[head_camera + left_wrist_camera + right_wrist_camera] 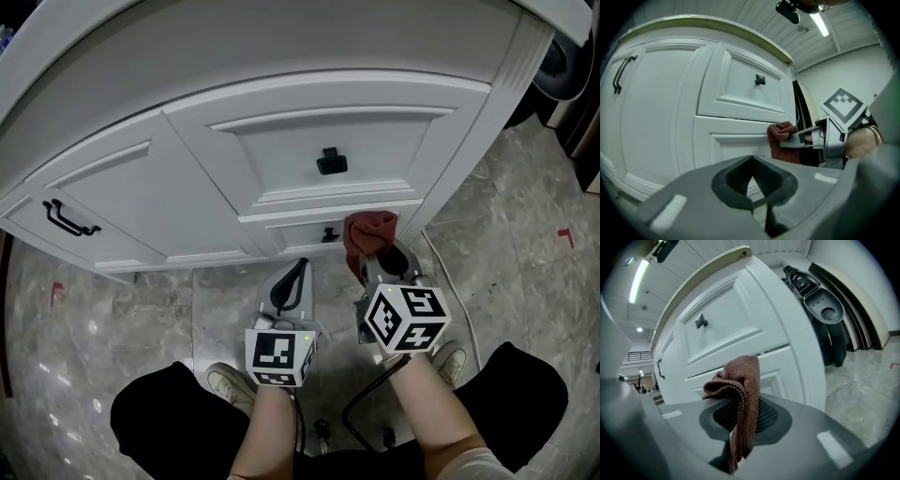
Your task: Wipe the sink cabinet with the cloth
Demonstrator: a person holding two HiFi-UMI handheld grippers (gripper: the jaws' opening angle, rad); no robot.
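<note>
The head view looks steeply down on the sink cabinet (281, 141) at 12 o'clock. Both gripper views sit low and close, angled up at its drawer fronts. All three share the knob (331, 161) and cloth (368, 234).

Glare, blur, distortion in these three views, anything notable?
Head view: fisheye bows the sink cabinet edges; glossy floor shows glare specks. Left gripper view: ceiling light blown out, left gripper soft. Right gripper view: cloth sharp, corners vignetted black.
</note>
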